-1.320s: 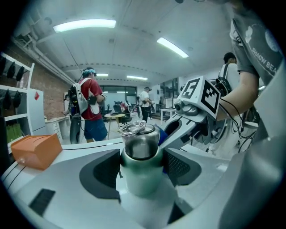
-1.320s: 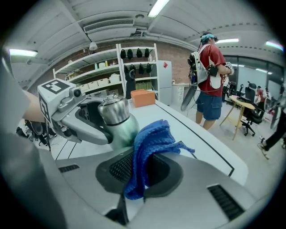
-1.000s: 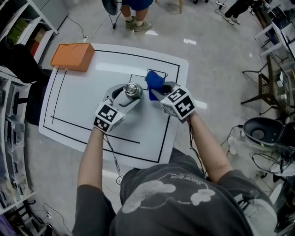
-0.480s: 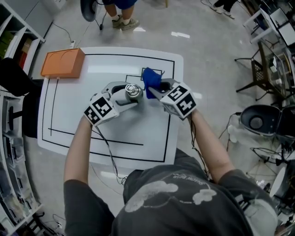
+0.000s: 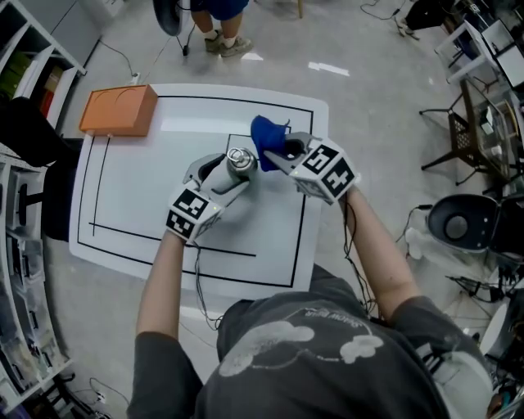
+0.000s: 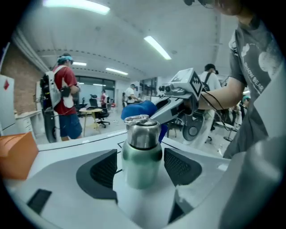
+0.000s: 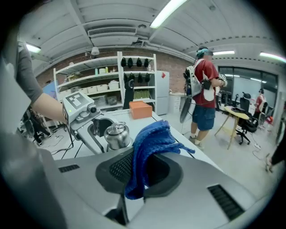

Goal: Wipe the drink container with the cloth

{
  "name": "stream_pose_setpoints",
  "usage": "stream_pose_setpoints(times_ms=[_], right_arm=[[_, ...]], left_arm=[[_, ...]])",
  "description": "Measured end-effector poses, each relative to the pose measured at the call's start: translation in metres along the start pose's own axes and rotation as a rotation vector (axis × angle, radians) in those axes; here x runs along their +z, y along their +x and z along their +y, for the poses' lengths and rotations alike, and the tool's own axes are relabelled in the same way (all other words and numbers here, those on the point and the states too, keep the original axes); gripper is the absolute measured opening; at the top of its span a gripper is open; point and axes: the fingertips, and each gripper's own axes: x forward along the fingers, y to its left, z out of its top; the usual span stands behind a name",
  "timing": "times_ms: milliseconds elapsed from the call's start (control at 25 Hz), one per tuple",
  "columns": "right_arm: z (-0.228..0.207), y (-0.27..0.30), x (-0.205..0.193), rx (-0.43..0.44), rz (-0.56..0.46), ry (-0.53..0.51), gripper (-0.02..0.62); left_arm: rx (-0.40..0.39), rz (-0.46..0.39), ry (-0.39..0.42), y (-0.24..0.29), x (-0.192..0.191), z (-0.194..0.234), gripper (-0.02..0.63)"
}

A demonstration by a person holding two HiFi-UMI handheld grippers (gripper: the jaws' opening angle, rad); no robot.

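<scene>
A drink container point(image 5: 239, 161) with a green body and a steel cap point(image 6: 142, 150) stands between the jaws of my left gripper point(image 5: 232, 170), above the white table point(image 5: 139, 188). The dark pads point(image 6: 103, 169) close on both its sides. My right gripper point(image 5: 277, 160) is shut on a blue cloth point(image 5: 266, 136), which bunches up out of its jaws point(image 7: 149, 143). The cloth's free end lies just right of the container's cap; I cannot tell if they touch. From the right gripper view, the container point(image 7: 116, 135) shows left of the cloth, in the left gripper point(image 7: 91, 123).
An orange box point(image 5: 119, 110) lies at the table's far left corner. A person point(image 5: 217, 24) stands beyond the far edge. Shelves point(image 5: 24, 57) line the left side, and a chair point(image 5: 483, 147) and a black bin point(image 5: 467, 229) stand to the right.
The cloth's end sits a little higher beside the container's cap than before. Both grips are unchanged, and the hands have barely shifted.
</scene>
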Motion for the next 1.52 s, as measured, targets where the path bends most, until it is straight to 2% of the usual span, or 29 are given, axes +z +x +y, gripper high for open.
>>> stream_pose_setpoints(times_ms=[200, 400, 480, 560, 760, 960, 1280, 1520], right_arm=[[0.007, 0.004, 0.021, 0.167, -0.004, -0.156, 0.044], [0.019, 0.016, 0.018, 0.301, 0.055, -0.234, 0.044], [0.021, 0.020, 0.018, 0.329, 0.067, -0.264, 0.043], [0.021, 0.024, 0.017, 0.354, 0.083, -0.299, 0.043], [0.022, 0.028, 0.011, 0.414, 0.134, -0.351, 0.043], [0.016, 0.037, 0.000, 0.419, 0.169, -0.385, 0.043], [0.012, 0.053, -0.034, 0.429, 0.249, -0.380, 0.043], [0.021, 0.064, -0.061, 0.418, 0.301, -0.328, 0.043]], left_arm=[[0.269, -0.064, -0.141, 0.002, 0.003, -0.007, 0.333], [0.512, -0.018, -0.232, 0.015, -0.007, 0.004, 0.345], [0.573, 0.004, -0.237, 0.018, -0.009, 0.010, 0.345], [0.596, 0.017, -0.234, 0.020, -0.011, 0.011, 0.343], [0.567, 0.020, -0.208, 0.020, -0.010, 0.010, 0.342], [0.503, 0.010, -0.156, 0.021, -0.009, 0.008, 0.341], [0.242, 0.027, -0.026, 0.020, -0.011, 0.002, 0.341], [-0.001, 0.073, 0.092, 0.016, -0.015, 0.000, 0.341]])
